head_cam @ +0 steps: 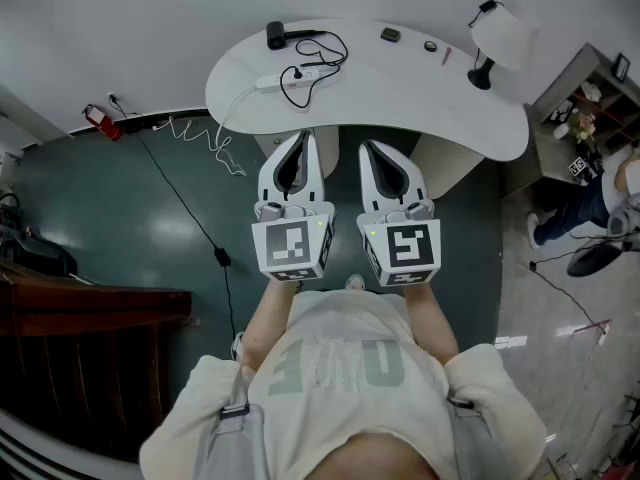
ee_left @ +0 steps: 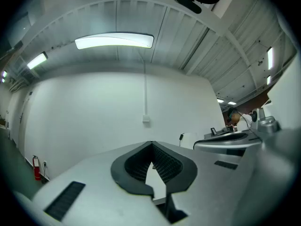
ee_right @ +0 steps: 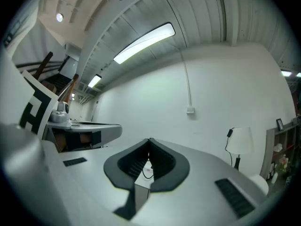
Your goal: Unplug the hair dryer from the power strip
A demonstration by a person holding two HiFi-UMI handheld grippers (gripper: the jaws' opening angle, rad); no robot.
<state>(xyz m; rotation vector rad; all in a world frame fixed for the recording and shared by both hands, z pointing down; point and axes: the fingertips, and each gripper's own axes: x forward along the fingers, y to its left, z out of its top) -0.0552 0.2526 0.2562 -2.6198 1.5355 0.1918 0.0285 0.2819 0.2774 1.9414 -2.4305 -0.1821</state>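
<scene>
A black hair dryer [head_cam: 275, 35] lies at the far left of the white curved table [head_cam: 400, 98]. Its black cord [head_cam: 318, 60] loops to a white power strip [head_cam: 283, 80] beside it. My left gripper [head_cam: 299, 140] and right gripper [head_cam: 371, 148] are held side by side in front of my chest, short of the table's near edge. Both are shut with nothing in them. In the left gripper view the jaws [ee_left: 151, 144] meet at the tip against a white wall. Through the gap below the shut right gripper [ee_right: 149, 140], the power strip [ee_right: 146, 170] and a loop of cord show, small and far.
A white lamp [head_cam: 503, 38] stands at the table's right end, with two small items [head_cam: 390, 35] near the back edge. On the floor at left are a red fire extinguisher [head_cam: 97, 120], cables [head_cam: 205, 138] and dark wooden furniture [head_cam: 90, 308]. A shelf [head_cam: 592, 103] and another person [head_cam: 590, 203] are at right.
</scene>
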